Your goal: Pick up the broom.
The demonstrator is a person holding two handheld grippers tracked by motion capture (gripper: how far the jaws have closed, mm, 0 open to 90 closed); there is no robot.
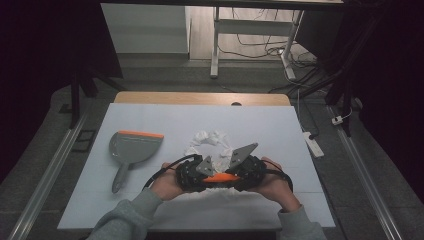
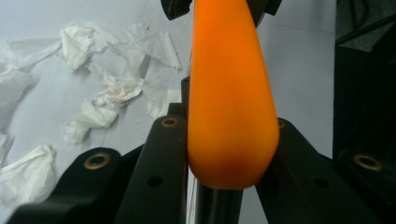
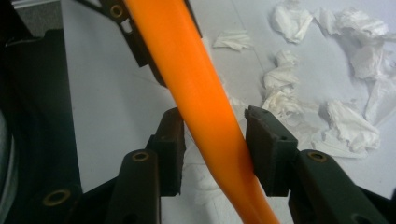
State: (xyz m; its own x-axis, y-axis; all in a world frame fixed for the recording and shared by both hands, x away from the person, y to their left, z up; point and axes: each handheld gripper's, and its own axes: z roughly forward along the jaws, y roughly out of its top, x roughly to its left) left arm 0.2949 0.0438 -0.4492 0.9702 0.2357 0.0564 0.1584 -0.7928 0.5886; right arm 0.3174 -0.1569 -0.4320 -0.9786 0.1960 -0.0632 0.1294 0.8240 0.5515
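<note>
A person sits at a white table (image 1: 150, 115) with a pair of handheld tongs in each hand, the two brought together in front of them near the table's near edge. Between them they hold an orange handle (image 1: 221, 177), long and smooth, probably that of a small brush; its bristle end is hidden.

Beyond the hands, near the middle of the table, lies a loose scatter of crumpled white tissue scraps (image 1: 210, 142). To the left, well apart from the scraps, a grey dustpan (image 1: 131, 148) with an orange front lip lies flat, its handle pointing toward the person.

Judging from this, the sweeping has hardly begun. The scraps lie spread out, none are in the dustpan, and the dustpan is untouched. What seems left is gathering the paper, sweeping it into the pan, and setting the tools down.

The left tongs (image 2: 232, 140) are clamped on the thick rounded end of the orange handle, with a black jaw pressed against each side in the left gripper view.

The right tongs (image 3: 212, 140) grip the handle farther along, where it is slimmer. In the right gripper view the handle runs diagonally between the jaws; the right jaw touches it, the left sits just beside it, so the hold looks lighter.
</note>
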